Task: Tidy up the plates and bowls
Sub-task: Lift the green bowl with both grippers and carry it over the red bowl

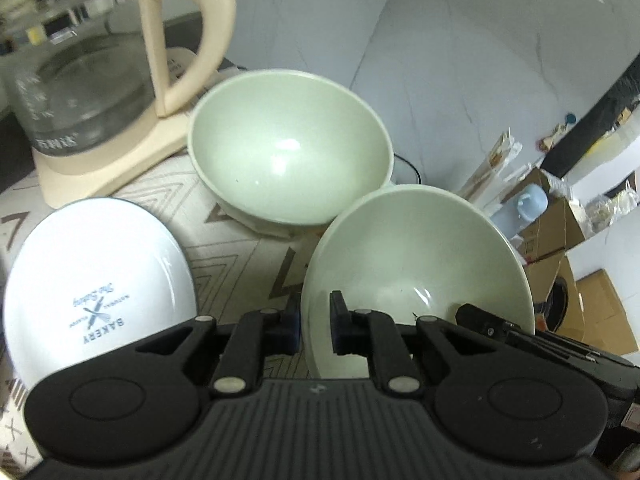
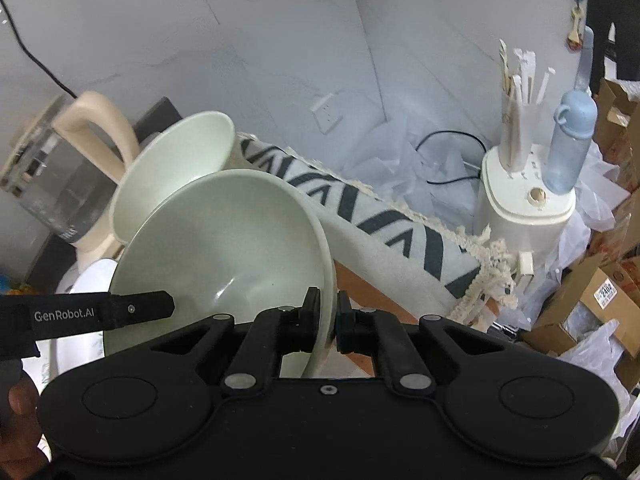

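A pale green bowl (image 1: 416,256) is held tilted over the patterned tablecloth (image 1: 236,256) by both grippers. My left gripper (image 1: 314,320) is shut on its near rim. My right gripper (image 2: 329,320) is shut on the opposite rim of the same bowl (image 2: 224,240); one of its fingers (image 1: 486,322) shows inside the bowl in the left wrist view. A second pale green bowl (image 1: 288,148) stands behind, on top of another piece of crockery whose rim peeks out below. A white plate (image 1: 96,280) printed "BAKERY" lies at the left.
A glass kettle with a cream handle (image 1: 92,80) stands at the back left on its base. Past the table's edge (image 2: 384,292) are a cream appliance (image 2: 524,208) holding a blue bottle (image 2: 572,140), white plastic bags and cardboard boxes (image 2: 592,304).
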{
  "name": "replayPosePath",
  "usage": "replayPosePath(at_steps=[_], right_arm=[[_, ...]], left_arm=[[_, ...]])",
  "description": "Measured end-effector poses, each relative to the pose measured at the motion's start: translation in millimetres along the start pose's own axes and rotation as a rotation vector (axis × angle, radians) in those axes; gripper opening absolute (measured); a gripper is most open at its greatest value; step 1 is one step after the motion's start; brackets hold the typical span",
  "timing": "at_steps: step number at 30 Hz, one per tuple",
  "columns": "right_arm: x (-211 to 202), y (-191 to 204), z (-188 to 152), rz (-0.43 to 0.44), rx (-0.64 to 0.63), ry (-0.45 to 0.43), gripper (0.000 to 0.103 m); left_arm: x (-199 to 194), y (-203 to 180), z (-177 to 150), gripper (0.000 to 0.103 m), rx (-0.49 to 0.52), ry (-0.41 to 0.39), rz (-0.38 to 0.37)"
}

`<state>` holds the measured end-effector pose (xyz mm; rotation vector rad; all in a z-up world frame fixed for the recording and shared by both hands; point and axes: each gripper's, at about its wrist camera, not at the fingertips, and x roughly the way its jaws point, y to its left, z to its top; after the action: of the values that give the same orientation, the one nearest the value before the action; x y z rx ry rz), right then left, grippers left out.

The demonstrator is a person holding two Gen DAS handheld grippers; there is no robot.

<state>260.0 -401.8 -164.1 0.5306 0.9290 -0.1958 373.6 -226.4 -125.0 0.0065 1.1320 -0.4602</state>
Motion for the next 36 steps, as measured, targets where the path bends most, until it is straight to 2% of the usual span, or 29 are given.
replayPosePath(at_steps=[9, 17, 36], right_arm=[[-29, 14, 15, 0.075, -0.087, -0.032, 0.009], [-49, 31, 12, 0.147, -0.176, -0.047, 0.010], [-67, 76, -23, 0.287, -0.313, -0.007, 0.011]], left_arm=[[-44, -1, -7, 0.013, -0.084, -0.056, 0.043], [-80, 8, -21, 0.014, -0.158, -0.109, 0.087], [-137, 43, -84, 0.014, -0.310, -0.167, 0.198]])
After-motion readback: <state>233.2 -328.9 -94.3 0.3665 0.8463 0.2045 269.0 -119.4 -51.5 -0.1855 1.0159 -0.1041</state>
